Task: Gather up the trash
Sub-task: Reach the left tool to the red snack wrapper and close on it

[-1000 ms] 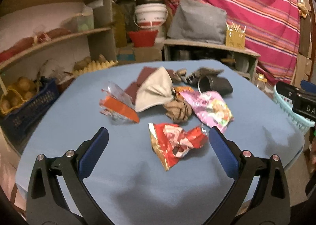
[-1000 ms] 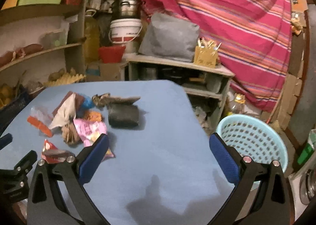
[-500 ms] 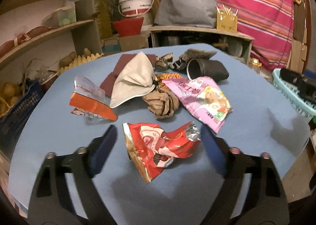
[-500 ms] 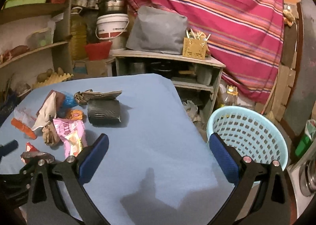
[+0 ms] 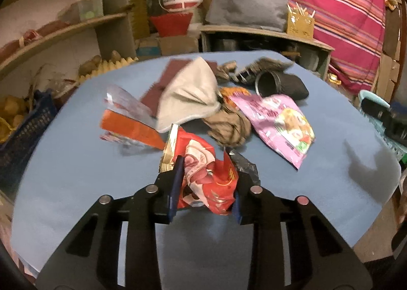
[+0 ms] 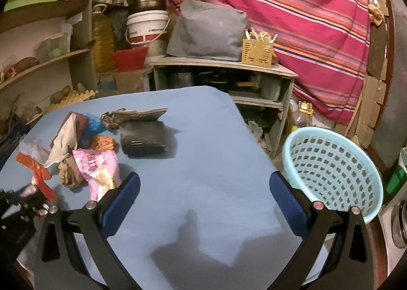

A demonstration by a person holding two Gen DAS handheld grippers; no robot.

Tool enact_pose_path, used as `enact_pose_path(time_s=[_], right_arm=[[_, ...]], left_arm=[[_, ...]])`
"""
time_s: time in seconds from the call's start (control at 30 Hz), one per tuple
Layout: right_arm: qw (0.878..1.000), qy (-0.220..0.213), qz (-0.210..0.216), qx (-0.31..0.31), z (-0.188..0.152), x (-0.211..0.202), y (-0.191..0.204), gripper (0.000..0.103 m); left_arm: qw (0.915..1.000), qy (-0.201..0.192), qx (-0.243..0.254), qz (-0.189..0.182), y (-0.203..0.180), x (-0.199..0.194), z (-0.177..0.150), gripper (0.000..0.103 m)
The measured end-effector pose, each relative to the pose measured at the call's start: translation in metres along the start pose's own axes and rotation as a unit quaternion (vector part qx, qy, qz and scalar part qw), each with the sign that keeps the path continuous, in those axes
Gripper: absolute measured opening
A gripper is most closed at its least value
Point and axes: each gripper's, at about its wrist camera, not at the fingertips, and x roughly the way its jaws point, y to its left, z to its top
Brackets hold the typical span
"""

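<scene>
The left hand-held gripper (image 5: 204, 185) is clamped on a crumpled red wrapper (image 5: 203, 173), its blue pads pressed against both sides of the foil, which bunches up between them just above the blue bench (image 5: 76, 175). Straight ahead of that gripper lies the rest of the trash: a brown crumpled paper ball (image 5: 229, 127) just beyond the wrapper, a pink snack bag (image 5: 277, 122) ahead and to its right, a pale cloth-like piece (image 5: 190, 96) ahead, and an orange-and-clear packet (image 5: 127, 122) ahead to its left. Farther ahead to the right, a black cup (image 5: 279, 85) lies on its side. The right hand-held gripper (image 6: 203, 198) has its fingers wide apart with nothing between them, held over a bare stretch of the bench. A light blue perforated basket (image 6: 333, 170) stands off the bench edge, just to that gripper's right.
</scene>
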Motion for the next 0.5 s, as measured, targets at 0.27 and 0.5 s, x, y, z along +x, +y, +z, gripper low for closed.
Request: enact_pose_path(time_s=[0.27, 0.5], right_arm=[[1.0, 0.008, 0.017, -0.02, -0.003, 0.009, 0.038, 0.099], [0.998, 0.03, 0.036, -0.04, -0.008, 0.025, 0.075, 0.099]], left_arm=[[0.9987, -0.048, -0.005, 0.019, 0.026, -0.03, 0.027, 0.031], [0.9979, -0.053, -0.02, 0.032, 0.046, -0.024, 0.046, 0.031]])
